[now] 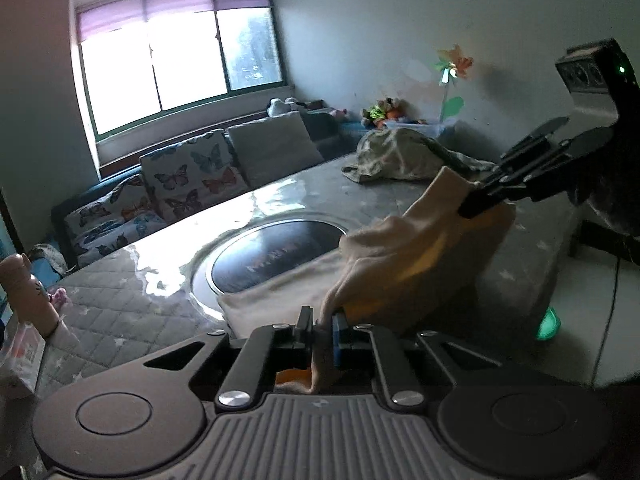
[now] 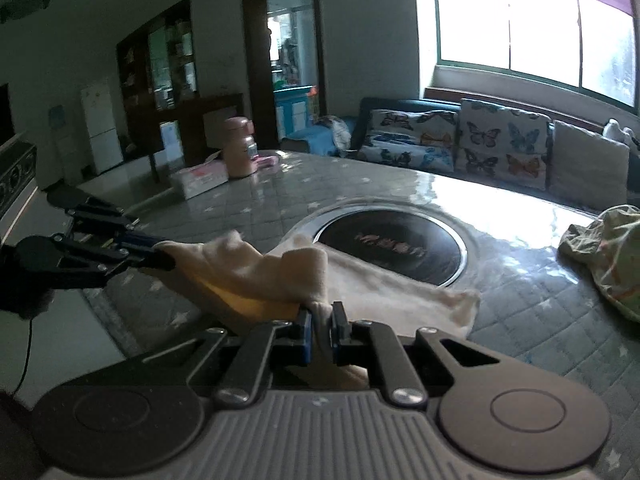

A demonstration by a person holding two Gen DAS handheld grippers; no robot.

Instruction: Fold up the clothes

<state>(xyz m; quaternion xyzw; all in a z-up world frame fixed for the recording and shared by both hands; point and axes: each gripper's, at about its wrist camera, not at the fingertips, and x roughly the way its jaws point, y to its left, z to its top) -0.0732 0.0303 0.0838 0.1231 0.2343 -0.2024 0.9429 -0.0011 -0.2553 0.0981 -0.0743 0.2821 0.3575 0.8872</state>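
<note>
Beside the round black hob [image 1: 276, 254], both grippers — left gripper [image 1: 320, 326], right gripper [image 2: 320, 320] — pinch the cream garment [image 1: 400, 252]; its gripped edge is hidden between the jaws.

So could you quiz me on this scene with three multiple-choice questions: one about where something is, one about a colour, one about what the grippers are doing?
1. Where is the crumpled floral garment?
A. on the table's far right
B. on the sofa
C. on the floor

2. What colour is the cloth being folded?
A. navy
B. cream
C. red

3. What are the left gripper and right gripper doing?
A. both open
B. one open
C. both shut on the cloth

Answers: 1 A, it lies on the quilted table. 2 B, pale cream fabric. 3 C, each pinches a cloth edge.
</note>
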